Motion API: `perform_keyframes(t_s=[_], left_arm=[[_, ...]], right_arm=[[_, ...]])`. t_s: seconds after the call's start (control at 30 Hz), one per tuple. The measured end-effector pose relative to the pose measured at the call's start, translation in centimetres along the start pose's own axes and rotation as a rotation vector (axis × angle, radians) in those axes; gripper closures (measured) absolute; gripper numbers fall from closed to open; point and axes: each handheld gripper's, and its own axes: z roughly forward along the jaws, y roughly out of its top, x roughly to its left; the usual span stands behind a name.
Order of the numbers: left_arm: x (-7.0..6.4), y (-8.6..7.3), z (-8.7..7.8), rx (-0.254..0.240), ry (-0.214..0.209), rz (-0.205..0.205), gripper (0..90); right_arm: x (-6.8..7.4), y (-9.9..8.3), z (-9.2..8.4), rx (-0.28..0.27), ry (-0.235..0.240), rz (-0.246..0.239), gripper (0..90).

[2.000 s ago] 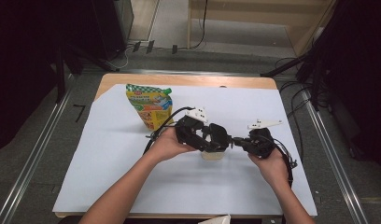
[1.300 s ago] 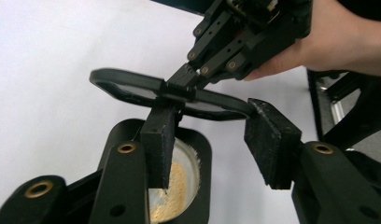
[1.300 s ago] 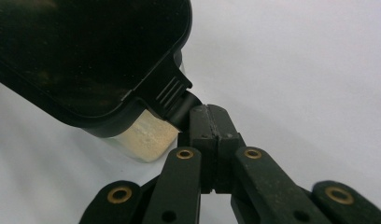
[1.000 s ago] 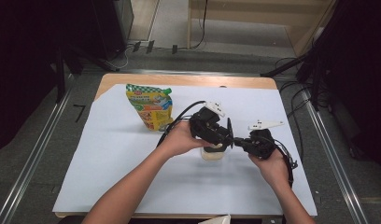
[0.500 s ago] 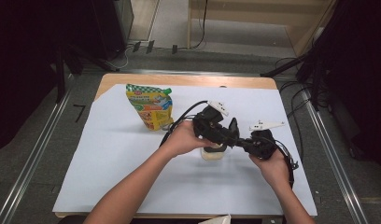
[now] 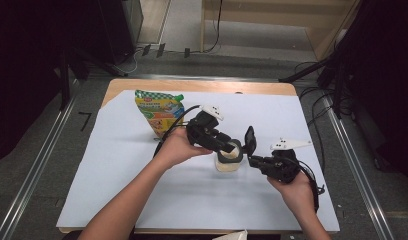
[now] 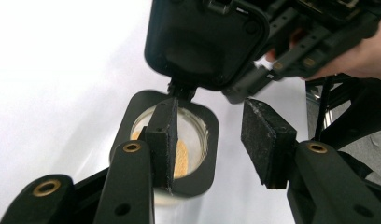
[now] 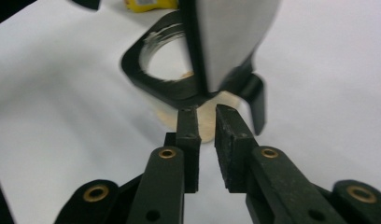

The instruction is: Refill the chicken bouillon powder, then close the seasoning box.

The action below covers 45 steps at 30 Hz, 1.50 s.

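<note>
From where I stand, the job looks like getting the jar [image 6: 228, 159] open, and that part looks done. On the left of the white sheet [image 6: 117, 175] the pouch [image 6: 159, 112] stands upright, untouched, well apart from the jar. The left gripper [image 6: 227, 145] reaches down over the jar, which sits near the middle of the sheet, between the two hands. Its lid [image 6: 250, 141] is flipped up on its hinge and stands nearly upright on the jar's right side. The right gripper [image 6: 253, 161] sits low, just beside the hinge. My guess is that what is left is filling from the pouch, or closing up again; neither has begun.

The left gripper view looks straight down the mouth. One pad [image 7: 163, 140] hangs inside the black collar [image 7: 207, 140] and the other [image 7: 268, 140] stands clear outside it, so the claw is parted around the collar wall and not pinching it. The same view shows something tan [image 7: 181, 158] in the bottom of the jar, which the high view cannot show.

The right gripper view shows its jaws have just been opening. A narrow gap runs between the pads [image 8: 230, 135] with nothing in it, and the lid's [image 8: 235, 37] hinge is just ahead of them.
</note>
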Motion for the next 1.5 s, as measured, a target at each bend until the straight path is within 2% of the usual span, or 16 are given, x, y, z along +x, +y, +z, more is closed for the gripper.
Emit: perform_keyframes(t_s=[0.17,0.3,0.4,0.6,0.73,0.93,1.1,1.27,1.5], left_arm=[[0.4,-1.0,-1.0,-0.014,0.013,-0.014,55.8],[0.9,-1.9,-1.8,-0.02,0.028,-0.042,52.3],[1.1,-2.6,-2.6,-0.045,0.026,-0.057,50.9],[1.6,-3.6,-4.2,-0.053,0.039,-0.094,48.1],[2.0,-4.5,-5.1,-0.062,0.047,-0.125,46.4],[2.4,-5.7,-6.2,-0.056,0.067,-0.132,47.3],[2.6,-6.3,-7.3,-0.068,0.086,-0.138,47.2],[3.0,-7.0,-8.3,-0.068,0.106,-0.151,47.2],[3.6,-8.0,-10.0,-0.083,0.139,-0.178,47.1]], right_arm=[[1.6,-0.7,-0.1,-0.006,0.043,-0.006,73.3],[2.6,-0.9,0.3,-0.015,0.077,-0.04,66.9],[3.4,-0.7,0.8,-0.004,0.102,-0.052,61.3],[4.7,-0.3,1.9,0.005,0.123,-0.091,53.4],[5.3,-0.2,2.7,0.016,0.143,-0.106,52.0],[6.2,-0.1,3.7,0.025,0.155,-0.145,50.4],[6.5,-0.2,4.5,0.038,0.174,-0.157,52.0],[6.4,-0.2,4.9,0.054,0.185,-0.134,52.1],[6.5,-0.3,5.3,0.057,0.201,-0.139,51.9]])
